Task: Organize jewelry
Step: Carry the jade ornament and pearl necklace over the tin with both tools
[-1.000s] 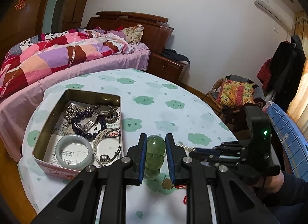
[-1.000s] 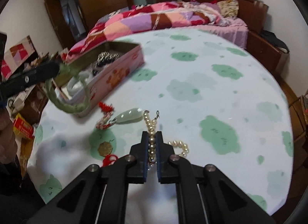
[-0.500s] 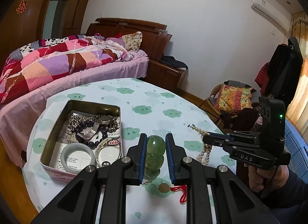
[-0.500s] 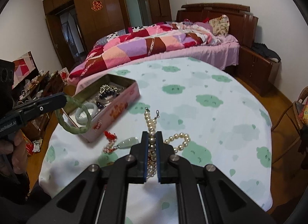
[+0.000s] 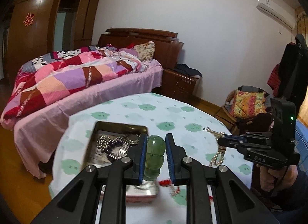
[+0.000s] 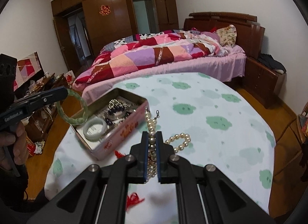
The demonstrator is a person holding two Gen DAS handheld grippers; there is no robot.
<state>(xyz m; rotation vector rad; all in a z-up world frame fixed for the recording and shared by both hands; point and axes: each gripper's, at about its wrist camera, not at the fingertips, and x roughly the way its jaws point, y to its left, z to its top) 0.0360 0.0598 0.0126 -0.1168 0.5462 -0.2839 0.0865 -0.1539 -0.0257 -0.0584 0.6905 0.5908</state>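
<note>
My left gripper (image 5: 155,141) is shut on a green jade bangle (image 5: 154,156) and holds it in the air above the near end of the open pink tin (image 5: 123,125). The right wrist view shows that bangle (image 6: 74,111) hanging over the tin (image 6: 123,133). My right gripper (image 6: 152,137) is shut on a pearl necklace (image 6: 180,141), lifted above the table; its strand (image 5: 217,152) dangles from the gripper in the left wrist view. The tin holds a pale bangle (image 6: 95,128) and dark beads (image 6: 115,110).
The round table (image 6: 221,108) has a white cloth with green clouds. A red-tasselled pendant (image 6: 134,199) lies on it below my right gripper. A bed with a patchwork quilt (image 6: 163,50) stands behind the table. A chair with a cushion (image 5: 248,102) stands at the right.
Both grippers have risen higher above the table with their loads. The pearl necklace has come up off the cloth. The tin looks lower and farther in both views.
</note>
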